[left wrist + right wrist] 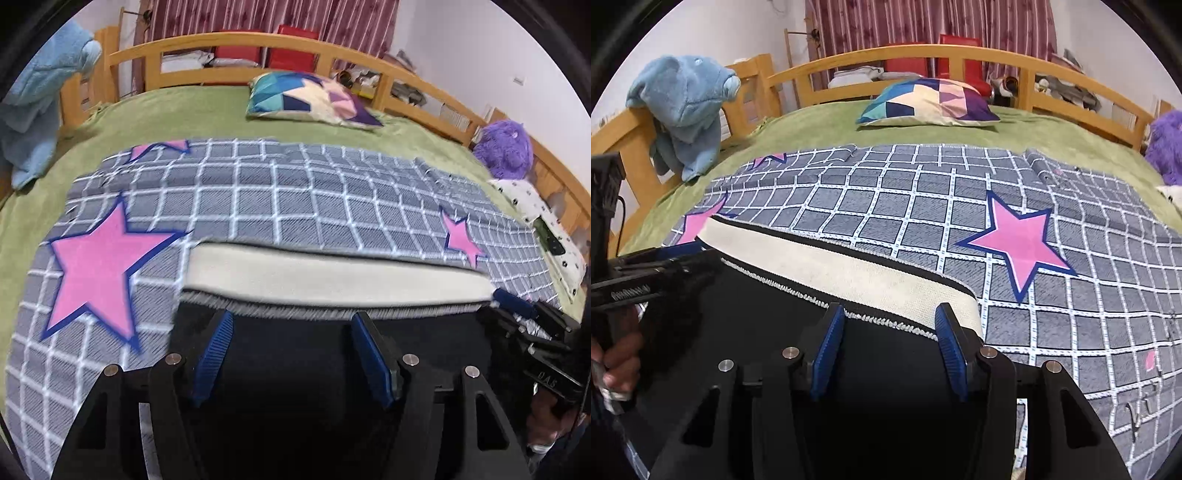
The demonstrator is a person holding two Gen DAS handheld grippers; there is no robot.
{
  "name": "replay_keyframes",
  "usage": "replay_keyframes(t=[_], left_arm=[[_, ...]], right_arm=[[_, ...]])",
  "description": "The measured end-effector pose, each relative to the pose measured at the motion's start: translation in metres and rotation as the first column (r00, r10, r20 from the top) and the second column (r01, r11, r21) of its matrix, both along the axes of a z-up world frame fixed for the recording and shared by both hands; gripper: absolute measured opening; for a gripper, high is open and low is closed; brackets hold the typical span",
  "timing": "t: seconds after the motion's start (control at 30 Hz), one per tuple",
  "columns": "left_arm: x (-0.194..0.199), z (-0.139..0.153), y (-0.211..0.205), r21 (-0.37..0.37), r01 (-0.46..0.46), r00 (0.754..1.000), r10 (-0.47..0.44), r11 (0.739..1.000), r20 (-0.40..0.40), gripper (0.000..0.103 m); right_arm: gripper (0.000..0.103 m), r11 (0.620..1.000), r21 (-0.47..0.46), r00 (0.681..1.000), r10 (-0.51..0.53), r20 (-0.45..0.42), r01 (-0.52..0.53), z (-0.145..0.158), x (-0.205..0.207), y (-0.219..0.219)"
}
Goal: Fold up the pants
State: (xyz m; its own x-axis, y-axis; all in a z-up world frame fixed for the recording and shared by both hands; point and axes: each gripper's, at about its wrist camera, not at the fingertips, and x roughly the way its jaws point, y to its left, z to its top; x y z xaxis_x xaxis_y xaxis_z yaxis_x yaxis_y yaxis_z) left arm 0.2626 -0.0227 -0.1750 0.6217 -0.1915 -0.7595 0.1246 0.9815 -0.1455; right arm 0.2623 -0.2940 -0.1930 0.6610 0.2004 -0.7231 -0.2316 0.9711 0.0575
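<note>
Black pants (295, 354) with a wide cream waistband (332, 277) lie on a grey checked blanket with pink stars. My left gripper (291, 321) is open, its blue pads over the black cloth just short of the waistband. My right gripper (890, 317) is open too, over the waistband's right end (953, 299), with the black cloth (738, 314) below it. In the left wrist view the right gripper (517, 306) shows at the waistband's right end. In the right wrist view the left gripper (665, 258) shows at its left end.
The blanket (997, 192) covers a green bedspread (820, 122) inside a wooden bed rail (923, 51). A patterned pillow (931, 101) lies at the far side. A blue plush (683, 107) hangs on the left rail, a purple plush (506, 147) sits right, near white dotted cloth (532, 206).
</note>
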Motion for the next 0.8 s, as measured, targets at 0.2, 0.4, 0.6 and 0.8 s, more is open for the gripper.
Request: replay_keyframes(t=[0.2, 0.4, 0.6, 0.8], left_arm=[[-0.066, -0.01, 0.021, 0.022, 0.016, 0.997, -0.014, 1.0, -0.074, 0.065], [-0.145, -0.02, 0.028, 0.031, -0.013, 1.0, 0.013, 0.999, -0.018, 0.067], [-0.195, -0.017, 0.033, 0.065, -0.066, 0.998, 0.064, 0.996, 0.024, 0.068], [-0.209, 0.0, 0.029, 0.081, -0.066, 0.997, 0.069, 0.995, -0.039, 0.067]], right_arm=[[0.059, 0.999, -0.033, 1.0, -0.004, 0.029, 0.005, 0.007, -0.063, -0.001], [0.062, 0.999, -0.021, 0.999, -0.044, 0.02, 0.044, -0.002, -0.133, -0.011], [0.063, 0.986, 0.114, 0.991, -0.112, -0.075, 0.12, -0.014, -0.179, -0.03], [0.063, 0.992, 0.031, 0.987, -0.119, -0.107, 0.123, -0.014, -0.203, -0.014]])
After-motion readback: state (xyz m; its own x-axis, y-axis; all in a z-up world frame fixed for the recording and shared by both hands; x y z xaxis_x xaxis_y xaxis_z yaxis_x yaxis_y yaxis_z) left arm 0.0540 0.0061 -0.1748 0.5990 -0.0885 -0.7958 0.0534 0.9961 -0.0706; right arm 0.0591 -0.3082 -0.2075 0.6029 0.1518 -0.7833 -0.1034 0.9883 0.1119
